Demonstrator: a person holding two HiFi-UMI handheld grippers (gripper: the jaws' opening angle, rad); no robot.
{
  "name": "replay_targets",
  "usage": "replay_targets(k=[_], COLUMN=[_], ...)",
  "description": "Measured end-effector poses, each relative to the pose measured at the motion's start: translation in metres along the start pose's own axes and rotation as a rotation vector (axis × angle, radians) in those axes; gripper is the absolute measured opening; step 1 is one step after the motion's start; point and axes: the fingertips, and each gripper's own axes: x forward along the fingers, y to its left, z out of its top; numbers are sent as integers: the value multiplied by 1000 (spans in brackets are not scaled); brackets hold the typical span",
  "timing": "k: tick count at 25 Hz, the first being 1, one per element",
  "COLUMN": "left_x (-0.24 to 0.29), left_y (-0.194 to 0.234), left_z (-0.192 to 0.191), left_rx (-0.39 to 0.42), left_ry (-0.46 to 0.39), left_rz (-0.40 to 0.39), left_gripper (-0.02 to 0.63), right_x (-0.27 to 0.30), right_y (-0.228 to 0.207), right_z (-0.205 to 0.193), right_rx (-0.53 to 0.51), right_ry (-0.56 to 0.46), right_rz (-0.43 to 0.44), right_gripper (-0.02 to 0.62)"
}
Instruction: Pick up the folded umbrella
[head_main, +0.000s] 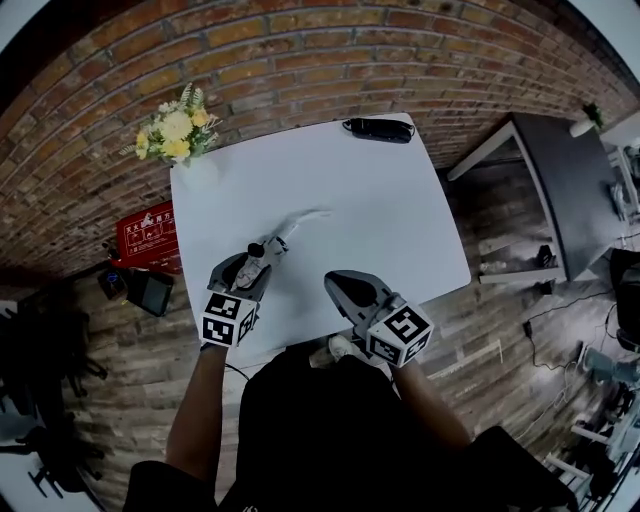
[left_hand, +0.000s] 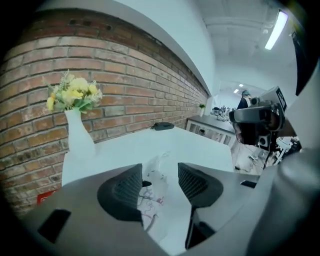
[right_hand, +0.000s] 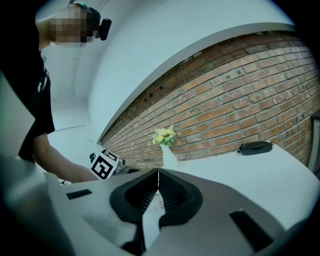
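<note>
while it lies flat on the near left part of the table (head_main: 390, 215), the umbrella (head_main: 293, 226) is white with a faint print, and its dark end points toward the person. its pale end slants away to the far right. the left gripper (head_main: 266, 250) sits over that dark near end with its jaws apart. in the left gripper view the umbrella (left_hand: 152, 197) runs up between the two pads. the left pad is just beside or touching it, and a clear gap shows at the right pad, so the left gripper (left_hand: 160, 181) is not clamped.

the right gripper (head_main: 337, 282) hovers over the table's near edge, right of the umbrella and apart from it. in the right gripper view its jaws (right_hand: 158, 176) meet at the tips with nothing between them.

a white vase of flowers (head_main: 180, 132) stands at the far left corner. a black thing (head_main: 378, 129) lies at the far edge toward the right, well apart from the umbrella. behind the table runs a brick wall (head_main: 300, 50). a red box (head_main: 148, 232) sits on the floor to the left, and a dark desk (head_main: 565, 180) stands to the right.
</note>
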Motion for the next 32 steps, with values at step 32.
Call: replay_targets(k=[32], left_x=[102], left_y=[11], left_z=[-99], left_rx=[269], left_ry=[505], left_rz=[-173], left_gripper=[387], right_x=[-18], right_y=[-24], right_z=[-29], right_rx=[62], right_ry=[52], right_rz=[-161], right_gripper=[21])
